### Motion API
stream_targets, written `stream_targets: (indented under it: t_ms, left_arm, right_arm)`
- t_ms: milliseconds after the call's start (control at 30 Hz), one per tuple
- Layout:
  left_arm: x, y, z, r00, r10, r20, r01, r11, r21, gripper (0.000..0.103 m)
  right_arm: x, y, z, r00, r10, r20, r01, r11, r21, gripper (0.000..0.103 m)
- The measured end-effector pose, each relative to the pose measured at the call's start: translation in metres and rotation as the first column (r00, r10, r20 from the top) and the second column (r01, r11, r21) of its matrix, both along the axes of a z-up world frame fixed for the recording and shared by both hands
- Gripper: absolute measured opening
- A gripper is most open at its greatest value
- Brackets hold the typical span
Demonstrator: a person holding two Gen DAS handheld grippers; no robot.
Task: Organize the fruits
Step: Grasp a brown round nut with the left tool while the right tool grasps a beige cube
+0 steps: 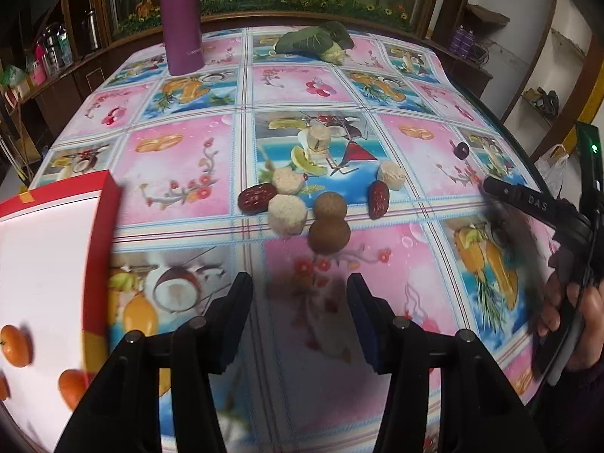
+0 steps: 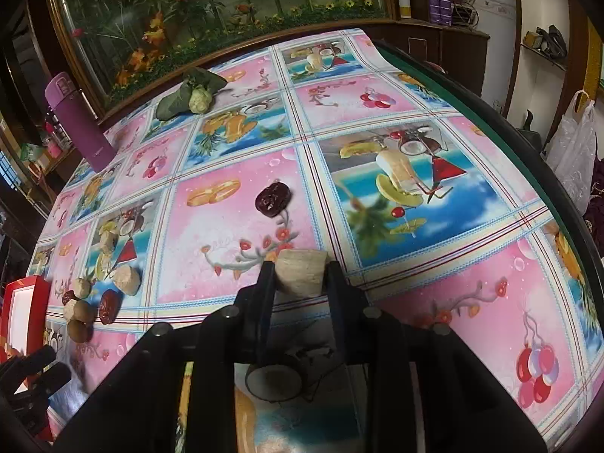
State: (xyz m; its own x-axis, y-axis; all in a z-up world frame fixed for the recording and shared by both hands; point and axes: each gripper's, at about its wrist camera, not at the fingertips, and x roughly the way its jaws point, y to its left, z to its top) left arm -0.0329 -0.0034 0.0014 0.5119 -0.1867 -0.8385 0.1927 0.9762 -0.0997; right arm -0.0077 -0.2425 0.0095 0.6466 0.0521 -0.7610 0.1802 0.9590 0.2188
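Fruits grouped mid-surface, pale cut chunk [image 2: 300, 271] clamped in right gripper [image 2: 300, 277] near the right edge, left gripper [image 1: 300, 319] spread wide and holding nothing, two brown round fruits [image 1: 329, 221], red dates [image 1: 257, 197], purple bottle [image 1: 182, 19] at the far edge

Table: covered with a pink and blue fruit-print cloth [image 1: 181, 158].
Behind table: a wide glass panel [image 2: 226, 3] with plants and flowers, wooden frame.
Right side: white wall [image 2: 498, 26], wooden shelves [image 1: 487, 15].
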Motion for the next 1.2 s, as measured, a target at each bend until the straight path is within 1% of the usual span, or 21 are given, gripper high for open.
stream_targets:
  t_ms: [100, 167, 233, 300, 367, 467, 500, 533, 633, 767, 967, 1067, 1100, 1200]
  left_arm:
    - [0.009, -0.005, -0.004, 1.000, 0.003, -0.017, -0.003, 1.000, -0.019, 0.051]
    - [0.012, -0.009, -0.003, 1.000, 0.003, -0.012, -0.003, 1.000, -0.023, 0.051]
    - [0.016, -0.011, -0.004, 1.000, 0.005, -0.015, -0.005, 0.999, -0.032, 0.043]
    - [0.019, -0.013, -0.004, 1.000, 0.005, -0.011, -0.005, 1.000, -0.028, 0.042]
    - [0.021, -0.015, -0.004, 1.000, 0.004, -0.008, -0.005, 0.999, -0.034, 0.039]
    - [0.024, -0.018, -0.004, 1.000, -0.002, -0.001, 0.002, 0.999, -0.034, 0.038]
    - [0.024, -0.019, -0.005, 1.000, -0.002, 0.002, 0.002, 0.999, -0.033, 0.036]
    - [0.026, -0.020, -0.005, 1.000, -0.003, 0.006, 0.003, 0.999, -0.035, 0.031]
    - [0.027, -0.021, -0.005, 1.000, -0.010, 0.014, 0.010, 0.999, -0.037, 0.025]
    - [0.026, -0.020, -0.005, 1.000, -0.014, 0.020, 0.015, 0.999, -0.050, 0.025]
    - [0.020, -0.018, -0.001, 0.999, -0.032, 0.027, 0.034, 0.997, -0.072, 0.025]
    - [0.011, -0.009, 0.010, 0.998, -0.023, 0.053, 0.027, 0.997, -0.079, 0.025]
    - [0.008, -0.005, 0.015, 0.998, -0.019, 0.068, 0.025, 0.996, -0.087, 0.025]
    - [-0.006, 0.011, 0.034, 0.991, 0.007, 0.135, 0.003, 0.997, -0.071, 0.025]
  right_arm:
    - [0.000, -0.001, 0.000, 1.000, 0.006, 0.005, -0.007, 1.000, 0.020, 0.028]
    - [0.000, -0.002, 0.000, 1.000, 0.010, 0.005, -0.010, 0.999, 0.041, 0.028]
    - [0.000, -0.002, 0.000, 1.000, 0.020, 0.005, -0.021, 0.997, 0.070, 0.028]
    - [-0.001, 0.000, 0.000, 1.000, 0.031, 0.005, -0.031, 0.997, 0.076, 0.028]
    - [-0.002, 0.002, 0.002, 0.999, 0.037, 0.014, -0.038, 0.997, 0.073, 0.028]
    - [-0.004, 0.003, 0.006, 0.998, 0.052, 0.032, -0.054, 0.994, 0.094, 0.028]
    - [-0.004, 0.004, 0.007, 0.997, 0.061, 0.039, -0.064, 0.993, 0.103, 0.028]
    - [-0.005, 0.005, 0.008, 0.997, 0.070, 0.044, -0.074, 0.991, 0.107, 0.028]
    - [-0.005, 0.012, 0.009, 0.995, 0.091, 0.048, -0.094, 0.992, 0.083, 0.028]
    - [-0.006, 0.012, 0.009, 0.993, 0.102, 0.054, -0.107, 0.989, 0.100, 0.028]
    - [-0.012, 0.005, 0.016, 0.992, 0.085, 0.097, -0.096, 0.990, 0.107, 0.028]
    - [-0.015, 0.006, 0.019, 0.987, 0.102, 0.124, -0.117, 0.985, 0.127, 0.028]
    - [-0.016, 0.008, 0.021, 0.984, 0.111, 0.136, -0.128, 0.984, 0.121, 0.028]
    - [-0.020, 0.018, 0.028, 0.971, 0.156, 0.180, -0.175, 0.980, 0.098, 0.028]
